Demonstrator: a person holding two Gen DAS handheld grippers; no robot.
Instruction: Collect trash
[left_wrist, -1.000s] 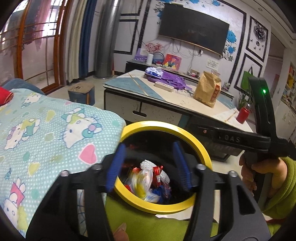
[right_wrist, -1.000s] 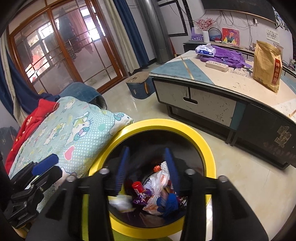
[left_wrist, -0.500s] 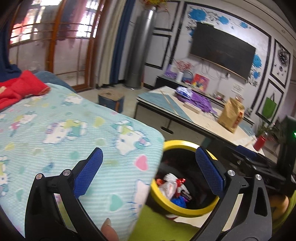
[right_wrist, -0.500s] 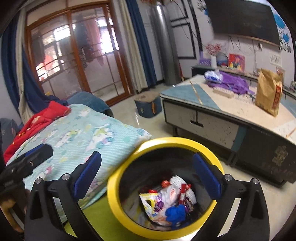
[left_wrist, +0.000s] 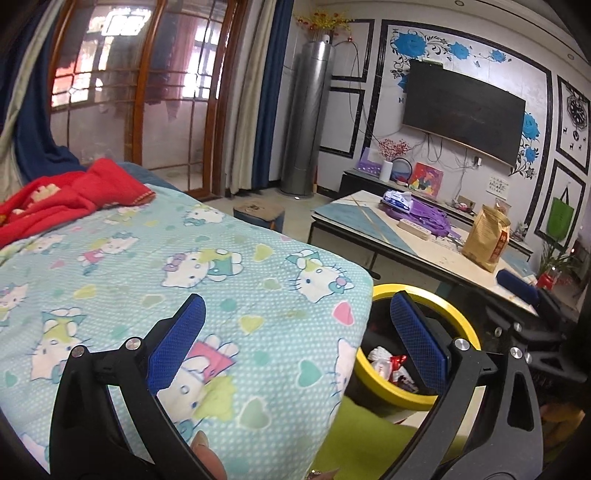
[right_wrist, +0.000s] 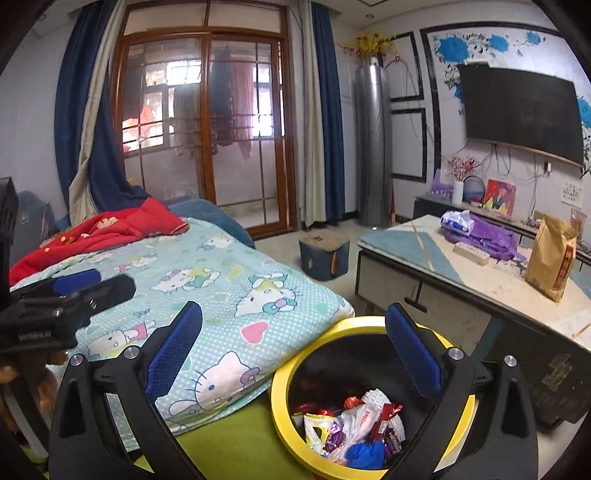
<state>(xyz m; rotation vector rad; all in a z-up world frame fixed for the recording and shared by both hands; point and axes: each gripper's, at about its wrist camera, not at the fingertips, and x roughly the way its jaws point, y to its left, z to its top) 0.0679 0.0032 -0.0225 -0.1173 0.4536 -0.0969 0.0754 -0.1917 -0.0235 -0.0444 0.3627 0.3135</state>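
We hold our left hand-held gripper (left_wrist: 299, 332) spread wide and empty over the Hello Kitty blanket (left_wrist: 155, 273), and our right hand-held gripper (right_wrist: 293, 345) equally wide and empty above the yellow-rimmed trash bin (right_wrist: 286, 424). The trash wrappers (right_wrist: 354, 424) lie piled in the bottom of that bin, which stands on the floor just beside the blanket's edge. Behind it, a brown paper bag (right_wrist: 550, 258) stands on the counter (right_wrist: 498, 291).

Daylight enters through wood-framed glass doors (right_wrist: 207, 125) flanked by blue curtains (right_wrist: 328, 122). A dark TV (right_wrist: 521, 110) hangs on the flower-painted wall above a low surface (right_wrist: 424, 243); a bed (right_wrist: 221, 280) lies left.
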